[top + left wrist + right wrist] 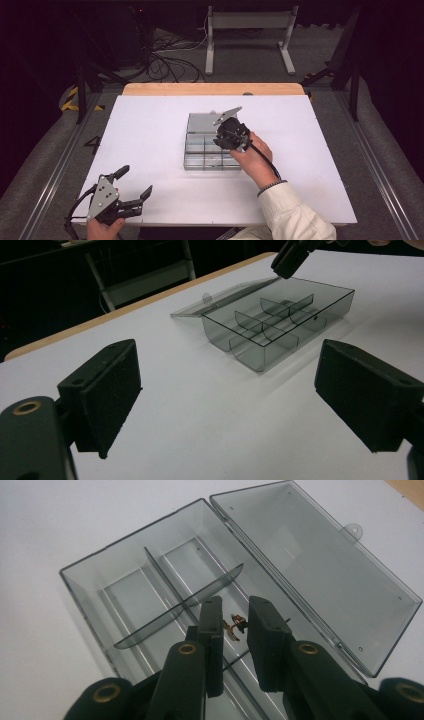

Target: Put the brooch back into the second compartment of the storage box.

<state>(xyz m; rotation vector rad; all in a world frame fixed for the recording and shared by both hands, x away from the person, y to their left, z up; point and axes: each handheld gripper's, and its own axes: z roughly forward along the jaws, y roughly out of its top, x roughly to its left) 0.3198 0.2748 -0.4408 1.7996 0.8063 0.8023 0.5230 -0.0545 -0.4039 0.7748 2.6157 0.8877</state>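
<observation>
step: place small part in organizer box | right gripper: jaws narrowed, tiny copper-coloured part between tips, grip unclear | left gripper: wide open, empty | box mid-table, lid flat open | advice: lower straight into one compartment, clear of dividers

A clear grey compartment box is seen beyond the right gripper, its open lid lying flat right of the jaws. Between the narrowly parted jaws a small brownish object is seen, whether gripped cannot be told
</observation>
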